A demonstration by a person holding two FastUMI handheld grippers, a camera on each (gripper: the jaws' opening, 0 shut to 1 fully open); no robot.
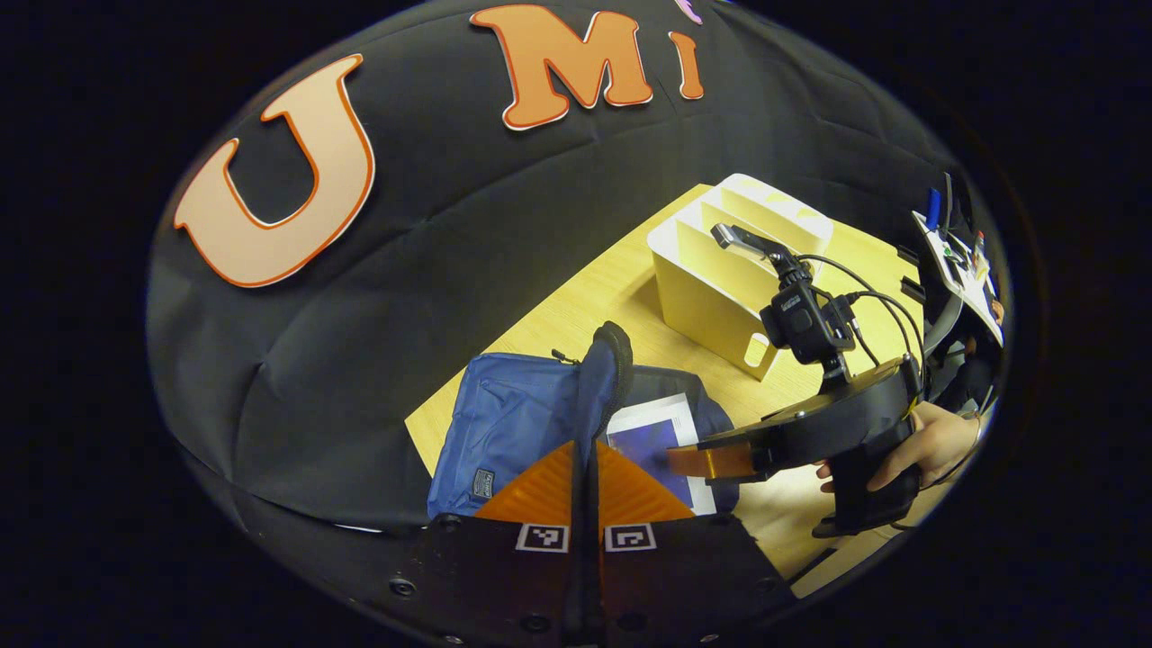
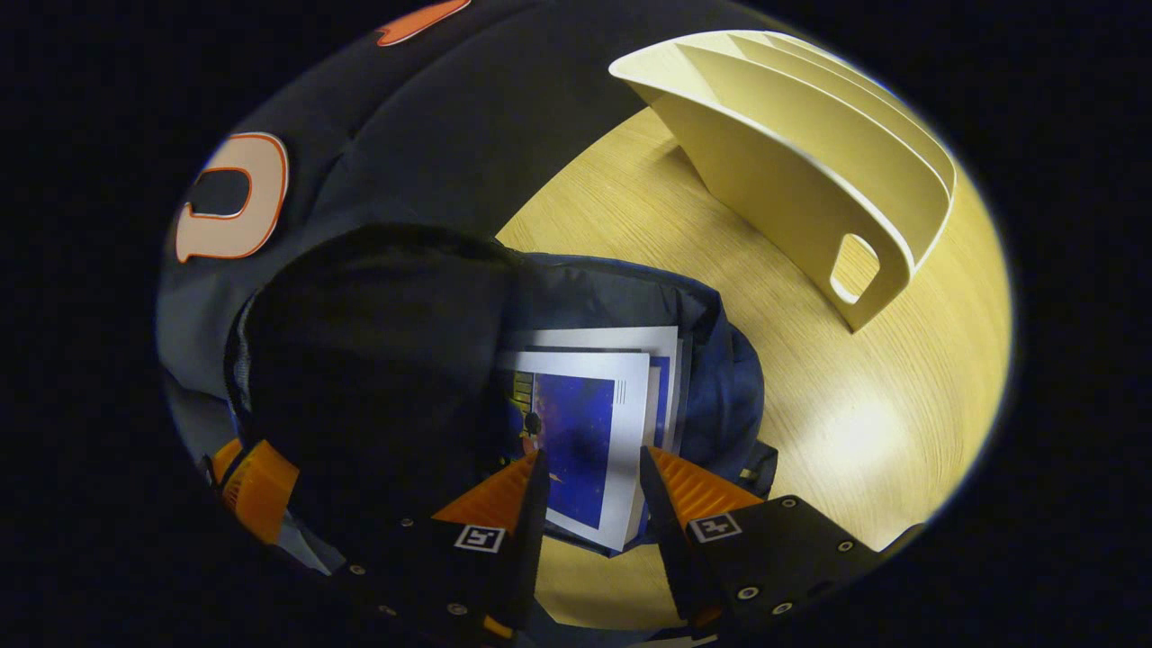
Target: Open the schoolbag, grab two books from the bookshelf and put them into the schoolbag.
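Observation:
The blue schoolbag (image 1: 504, 423) lies open on the wooden table (image 1: 612, 288). My left gripper (image 1: 585, 450) is shut on the bag's flap (image 1: 598, 378) and holds it upright. Two books (image 1: 657, 441) lie stacked inside the bag. In the right gripper view the top book (image 2: 585, 423) has a blue cover, and a second book (image 2: 661, 346) peeks out beneath it. My right gripper (image 2: 589, 477) hovers open just above the top book's near edge. The left gripper (image 2: 256, 490) shows beside the dark raised flap (image 2: 378, 360). The cream bookshelf (image 2: 792, 153) stands empty.
The bookshelf (image 1: 711, 297) stands behind the bag toward the table's far corner. A hand (image 1: 936, 441) holds the right gripper (image 1: 688, 461), with a camera (image 1: 805, 319) and cables on top. Bare wood (image 2: 855, 405) lies between bag and shelf.

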